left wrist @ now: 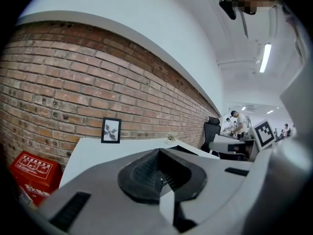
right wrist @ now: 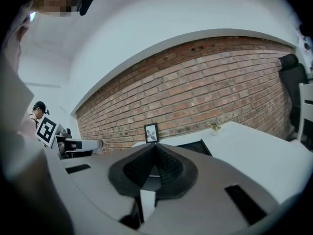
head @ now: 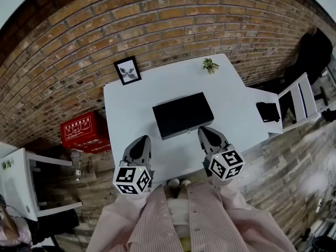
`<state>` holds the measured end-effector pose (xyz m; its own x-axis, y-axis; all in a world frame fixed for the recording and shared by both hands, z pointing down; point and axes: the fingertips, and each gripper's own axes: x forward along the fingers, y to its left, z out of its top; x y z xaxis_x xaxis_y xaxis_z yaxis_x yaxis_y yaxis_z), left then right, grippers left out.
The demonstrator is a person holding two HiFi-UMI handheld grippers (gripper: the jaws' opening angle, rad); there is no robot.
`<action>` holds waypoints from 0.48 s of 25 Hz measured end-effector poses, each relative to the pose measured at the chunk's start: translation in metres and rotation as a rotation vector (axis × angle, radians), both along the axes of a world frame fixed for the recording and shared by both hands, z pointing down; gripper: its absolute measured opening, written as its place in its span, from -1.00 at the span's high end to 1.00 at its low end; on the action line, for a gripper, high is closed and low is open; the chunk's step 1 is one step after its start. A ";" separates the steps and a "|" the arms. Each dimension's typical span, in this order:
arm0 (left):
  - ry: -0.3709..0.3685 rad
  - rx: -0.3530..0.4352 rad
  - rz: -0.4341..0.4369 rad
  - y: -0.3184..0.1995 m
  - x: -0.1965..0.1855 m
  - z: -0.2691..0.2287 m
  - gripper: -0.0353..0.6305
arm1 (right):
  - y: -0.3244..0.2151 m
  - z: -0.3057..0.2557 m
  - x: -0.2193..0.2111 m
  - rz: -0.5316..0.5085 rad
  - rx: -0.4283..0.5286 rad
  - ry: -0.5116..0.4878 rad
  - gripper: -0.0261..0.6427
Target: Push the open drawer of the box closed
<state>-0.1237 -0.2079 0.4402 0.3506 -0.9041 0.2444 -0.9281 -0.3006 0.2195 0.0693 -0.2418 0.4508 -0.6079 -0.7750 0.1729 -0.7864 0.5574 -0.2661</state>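
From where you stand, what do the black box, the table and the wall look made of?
The black box: matte black, perhaps plastic or coated board; no shine, no grain shows. The table: smooth white top, likely laminate or painted board. The wall: red-brown brick, with pale mortar lines between courses.

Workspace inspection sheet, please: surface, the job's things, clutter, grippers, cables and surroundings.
Surface: white table, standing by the brick wall.
Job's things: black box lies flat mid-table; the head view shows no drawer sticking out.
Clutter: picture frame at the far left corner, small plant at the far right corner.
Grippers: left gripper and right gripper both shut and empty, over the table's near part, short of the box.
Cables: nothing seen.
Surroundings: red box on the floor left of the table; white chair at right.
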 end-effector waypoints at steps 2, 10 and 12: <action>-0.006 0.017 -0.006 0.000 -0.003 -0.008 0.91 | 0.000 -0.012 0.003 -0.005 0.024 -0.010 0.91; -0.017 0.066 -0.021 0.003 -0.008 -0.033 0.91 | 0.001 -0.049 0.016 -0.001 0.100 -0.043 0.91; -0.017 0.078 -0.028 0.004 -0.010 -0.039 0.91 | 0.002 -0.054 0.018 0.001 0.115 -0.046 0.91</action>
<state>-0.1341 -0.2041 0.4015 0.3214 -0.9300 0.1782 -0.9398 -0.2902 0.1805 0.0875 -0.2397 0.3965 -0.6123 -0.7887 0.0547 -0.7753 0.5855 -0.2368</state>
